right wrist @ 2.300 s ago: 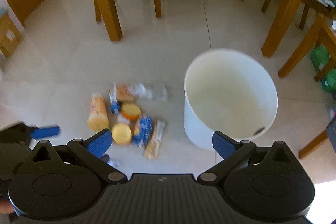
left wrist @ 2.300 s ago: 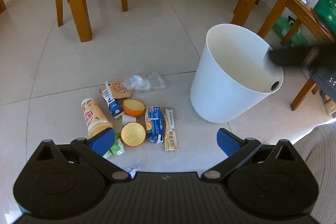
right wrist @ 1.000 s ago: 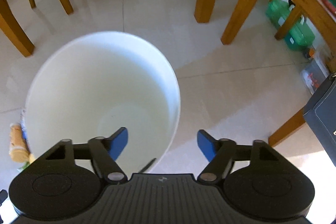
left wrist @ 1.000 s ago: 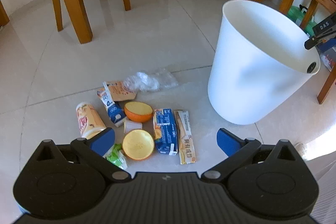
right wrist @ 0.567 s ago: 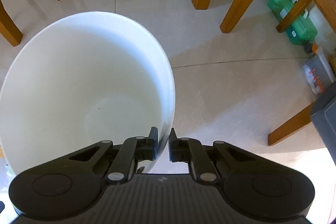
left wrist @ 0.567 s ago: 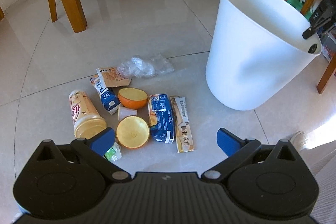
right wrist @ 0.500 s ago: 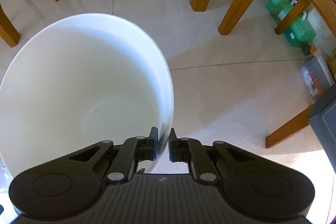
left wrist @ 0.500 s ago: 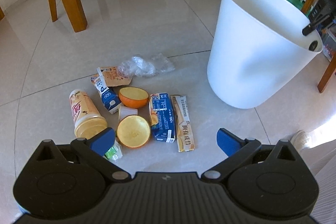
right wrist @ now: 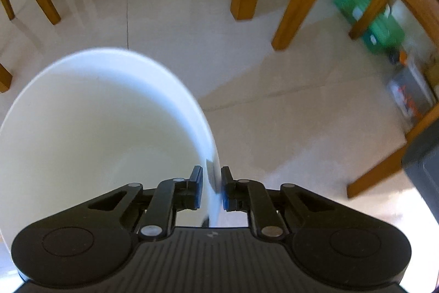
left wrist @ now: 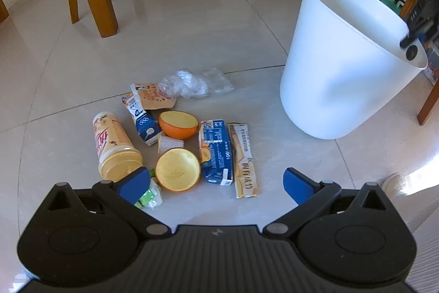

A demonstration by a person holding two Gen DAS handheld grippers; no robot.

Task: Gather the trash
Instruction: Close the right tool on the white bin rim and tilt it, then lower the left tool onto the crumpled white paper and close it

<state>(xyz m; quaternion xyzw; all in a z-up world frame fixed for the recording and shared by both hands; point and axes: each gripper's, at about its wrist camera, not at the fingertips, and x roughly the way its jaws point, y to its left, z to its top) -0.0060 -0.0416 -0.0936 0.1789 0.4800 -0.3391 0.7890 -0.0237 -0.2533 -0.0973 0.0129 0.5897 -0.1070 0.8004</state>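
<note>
Gripper work has only reached the bin so far: the right gripper (right wrist: 211,190) is clamped on the rim of the white trash bin (left wrist: 340,67), one finger inside the wall and one outside, and the bin leans toward the litter with its base on the floor (left wrist: 192,26). Its interior, as the right wrist view shows it, looks bare, so by my reading nothing has been collected yet. The left gripper (left wrist: 216,183) hangs over the pile with its jaws wide apart and nothing between them. All the trash lies on the floor to the left of the bin and apart from it: a crumpled clear plastic bag (left wrist: 192,83) farthest back, an orange snack packet (left wrist: 153,100), a small blue milk carton (left wrist: 144,121), a beige drink bottle (left wrist: 114,147) on its side, two orange halves (left wrist: 178,124) (left wrist: 177,169) with a small white piece (left wrist: 170,143) between them, a blue juice carton (left wrist: 216,153) and a tan wrapper (left wrist: 244,159) touching side by side nearest the bin, and a green-and-white scrap (left wrist: 149,195) partly hidden behind the left gripper's finger. Every piece therefore remains to be picked up and dropped in; the task looks to be at its very start, with the bin merely being positioned.
</note>
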